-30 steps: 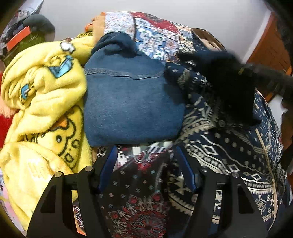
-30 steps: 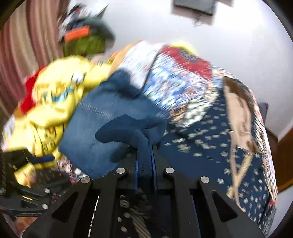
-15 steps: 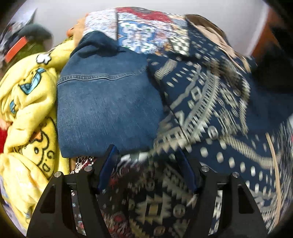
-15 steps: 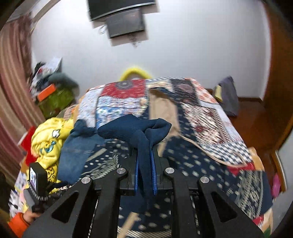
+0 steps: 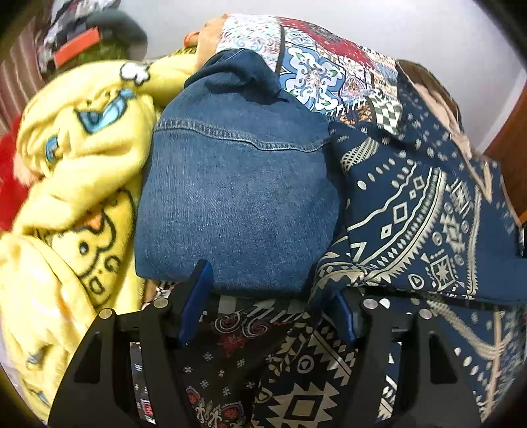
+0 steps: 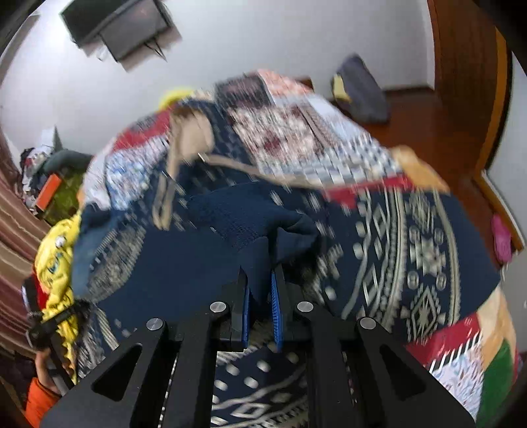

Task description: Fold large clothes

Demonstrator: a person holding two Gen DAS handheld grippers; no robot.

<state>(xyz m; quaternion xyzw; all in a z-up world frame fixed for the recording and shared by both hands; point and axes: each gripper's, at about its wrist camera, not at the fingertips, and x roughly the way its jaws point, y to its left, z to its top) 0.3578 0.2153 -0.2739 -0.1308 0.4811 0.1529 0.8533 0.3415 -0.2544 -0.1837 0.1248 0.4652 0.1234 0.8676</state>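
A large navy cloth with a cream geometric print [image 5: 428, 217] lies spread over the bed, and it also shows in the right wrist view [image 6: 411, 250]. My right gripper [image 6: 260, 289] is shut on a bunched navy edge of that cloth [image 6: 257, 227] and holds it up above the bed. My left gripper [image 5: 266, 296] is open, low over the bed, just in front of a folded pair of blue jeans [image 5: 237, 197]. Its right finger is partly covered by the cloth's edge.
A yellow cartoon fleece blanket [image 5: 75, 184] is heaped left of the jeans. A patchwork bedspread [image 6: 296, 131] covers the bed. A wall-mounted screen [image 6: 118, 26], a wooden door [image 6: 467, 66], a grey bag on the floor [image 6: 362, 89] and a cluttered shelf [image 6: 49, 184] surround it.
My right gripper swung right and down with the navy cloth edge, drawing the cloth over the bed. The left gripper stayed open near the jeans, shifting slightly.
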